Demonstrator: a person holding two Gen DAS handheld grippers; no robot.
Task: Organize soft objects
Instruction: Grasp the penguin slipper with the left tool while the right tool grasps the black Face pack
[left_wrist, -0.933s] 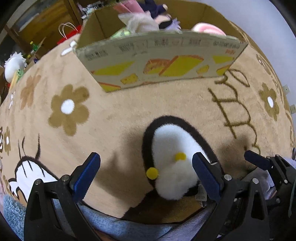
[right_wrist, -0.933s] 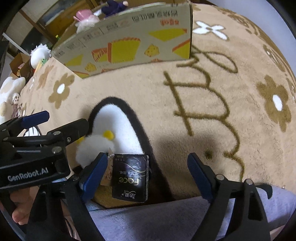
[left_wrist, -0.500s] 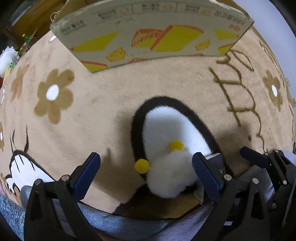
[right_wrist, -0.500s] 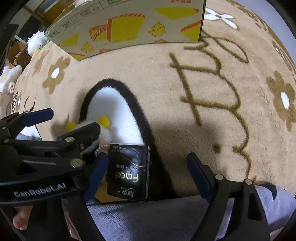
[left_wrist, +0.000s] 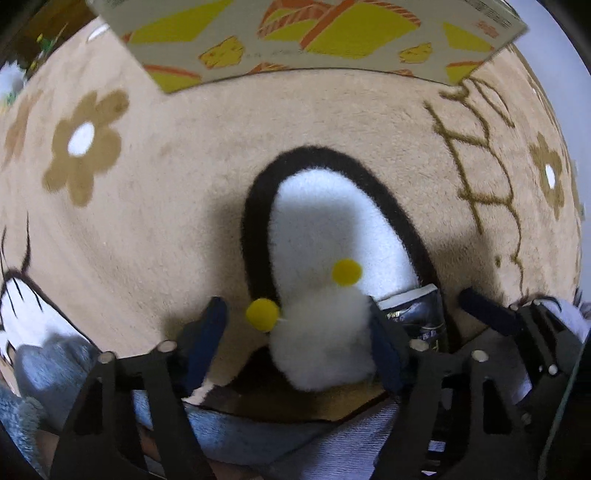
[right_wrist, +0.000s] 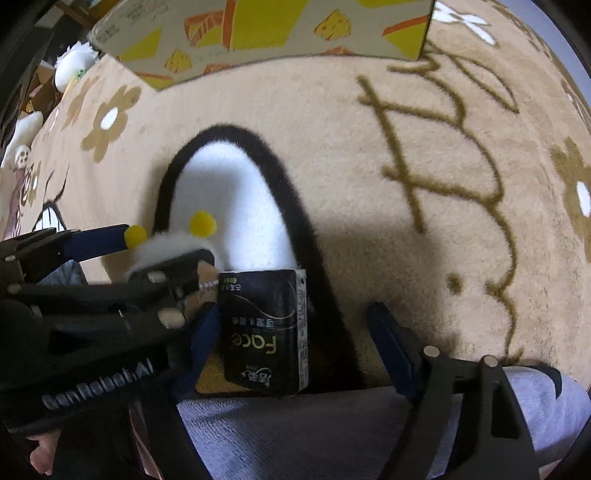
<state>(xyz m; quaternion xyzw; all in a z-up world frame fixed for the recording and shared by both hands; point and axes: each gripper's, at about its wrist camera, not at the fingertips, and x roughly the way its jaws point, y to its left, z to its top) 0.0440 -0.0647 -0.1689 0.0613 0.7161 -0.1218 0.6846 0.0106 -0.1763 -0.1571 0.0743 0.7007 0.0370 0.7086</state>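
The left gripper (left_wrist: 295, 332) sits low over the tan flowered rug (left_wrist: 177, 206), and its jaws have just been closing with a small white fluffy toy (left_wrist: 321, 339) between them. The toy carries two yellow pom-poms (left_wrist: 346, 272). The right-hand blue pad (left_wrist: 384, 354) lies against the toy's flank at about 3 o'clock of it, while the left-hand pad at 9 o'clock stands just clear of the fluff, so the jaws are half closed and not yet pinching it from both sides. The toy rests on the rug's white, black-rimmed oval patch (left_wrist: 325, 229), near its 6 o'clock end. At 3 o'clock of the toy, just beside it, lies a black tissue pack (right_wrist: 266, 328) printed "Face". The right gripper (right_wrist: 295, 339) straddles this pack with jaws that have been easing inward; its left pad (right_wrist: 205, 332) is at or just beside the pack's edge, the right pad well apart, so the jaws stand wide and grip nothing. At 12 o'clock in both views stands a cardboard box (left_wrist: 314, 40) printed with yellow shapes. Grey fabric (right_wrist: 295, 432) fills the 6 o'clock edge.
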